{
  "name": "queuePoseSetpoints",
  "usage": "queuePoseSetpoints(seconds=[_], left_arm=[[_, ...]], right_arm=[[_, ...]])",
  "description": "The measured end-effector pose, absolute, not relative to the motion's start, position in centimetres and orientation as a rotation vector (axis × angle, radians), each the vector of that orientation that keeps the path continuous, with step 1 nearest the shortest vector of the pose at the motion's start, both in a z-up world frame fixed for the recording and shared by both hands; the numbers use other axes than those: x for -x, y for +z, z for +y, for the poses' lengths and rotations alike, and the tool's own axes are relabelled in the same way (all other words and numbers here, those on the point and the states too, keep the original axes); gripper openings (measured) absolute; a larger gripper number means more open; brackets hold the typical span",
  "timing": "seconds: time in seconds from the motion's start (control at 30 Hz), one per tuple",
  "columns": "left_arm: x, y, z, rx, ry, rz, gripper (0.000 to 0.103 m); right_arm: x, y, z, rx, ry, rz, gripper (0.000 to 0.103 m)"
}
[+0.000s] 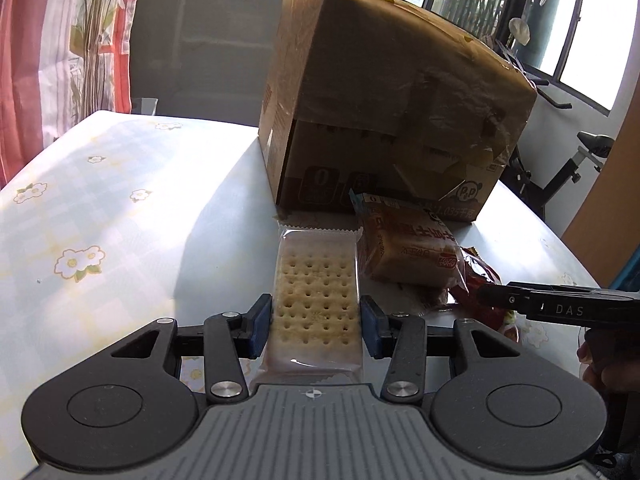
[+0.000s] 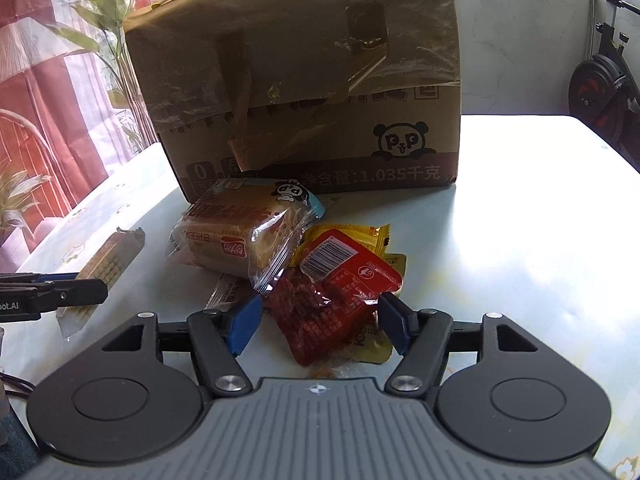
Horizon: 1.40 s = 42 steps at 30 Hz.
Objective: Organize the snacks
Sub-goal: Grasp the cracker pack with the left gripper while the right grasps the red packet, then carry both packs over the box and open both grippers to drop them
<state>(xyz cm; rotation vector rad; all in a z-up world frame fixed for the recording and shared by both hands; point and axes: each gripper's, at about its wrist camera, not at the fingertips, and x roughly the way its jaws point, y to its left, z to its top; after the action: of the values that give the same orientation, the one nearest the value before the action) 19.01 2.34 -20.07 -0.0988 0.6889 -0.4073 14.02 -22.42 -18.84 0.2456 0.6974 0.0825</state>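
Cracker pack (image 1: pixel 316 300): light, brittle, slick wrap; left hand-held gripper (image 1: pixel 316 320) pinching its long edges; right hand-held gripper (image 2: pixel 316 320) spread around soft red pouch (image 2: pixel 332 300).

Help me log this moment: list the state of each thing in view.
left gripper: shut on the cracker pack
cracker pack: sealed, held
right gripper: open, straddling the red packet
red packet: sealed, lying on the table
bread pack: sealed, lying by the box
cardboard box: taped, standing

Curtain (image 1: pixel 60 40), exercise bike (image 2: pixel 604 92) (by window)
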Motion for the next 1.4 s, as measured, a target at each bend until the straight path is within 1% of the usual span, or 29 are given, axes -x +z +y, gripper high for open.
queuePoseSetpoints(seconds=[0.13, 0.2, 0.37, 0.4, 0.43, 0.47, 0.5, 0.53, 0.7, 0.9, 1.07, 1.23, 1.3, 1.4], left_arm=[[-18.8, -20.2, 2.4, 0.130, -0.403, 0.677, 0.048], [-18.9, -20.5, 2.1, 0.136, -0.413, 0.681, 0.048], [-18.6, -20.4, 2.1, 0.143, -0.438, 0.675, 0.048], [-18.5, -20.3, 2.2, 0.141, -0.440, 0.671, 0.048], [-18.4, -20.3, 2.2, 0.141, -0.439, 0.669, 0.048], [-18.3, -20.2, 2.2, 0.143, -0.439, 0.668, 0.048], [-18.2, -20.2, 2.2, 0.147, -0.438, 0.667, 0.048], [-18.2, -20.2, 2.2, 0.149, -0.437, 0.667, 0.048], [-17.8, -19.3, 2.3, 0.151, -0.434, 0.646, 0.048], [-18.3, -16.6, 1.4, 0.143, -0.434, 0.615, 0.048], [-20.3, -11.9, 0.1, 0.173, -0.481, 0.522, 0.048], [-23.5, -6.3, -2.8, 0.175, -0.525, 0.415, 0.048], [-25.2, -4.6, -4.5, 0.164, -0.537, 0.407, 0.048], [-28.9, -3.9, -7.2, 0.189, -0.606, 0.427, 0.048]], right_arm=[[-15.3, -19.3, -23.6, -0.369, 0.031, 0.706, 0.067], [-15.6, -19.6, -23.7, -0.384, 0.013, 0.710, 0.068], [-15.4, -19.8, -21.4, -0.201, -0.009, 0.691, 0.065], [-15.3, -19.8, -21.0, -0.166, -0.006, 0.684, 0.059], [-15.0, -19.7, -20.7, -0.133, -0.005, 0.671, 0.049], [-14.8, -19.6, -20.4, -0.098, -0.010, 0.663, 0.048], [-14.5, -19.5, -20.3, -0.074, -0.006, 0.654, 0.035], [-14.1, -19.2, -20.3, -0.068, 0.005, 0.644, 0.029], [-12.3, -17.9, -21.6, -0.121, 0.055, 0.584, 0.019], [-11.4, -15.1, -24.3, -0.213, 0.082, 0.482, 0.019], [-12.1, -11.1, -26.2, -0.235, 0.127, 0.376, 0.019], [-15.2, -5.1, -29.2, -0.259, 0.192, 0.265, 0.019], [-17.2, -2.9, -30.1, -0.240, 0.204, 0.242, 0.019], [-21.1, -1.1, -30.6, -0.183, 0.190, 0.244, 0.019]])
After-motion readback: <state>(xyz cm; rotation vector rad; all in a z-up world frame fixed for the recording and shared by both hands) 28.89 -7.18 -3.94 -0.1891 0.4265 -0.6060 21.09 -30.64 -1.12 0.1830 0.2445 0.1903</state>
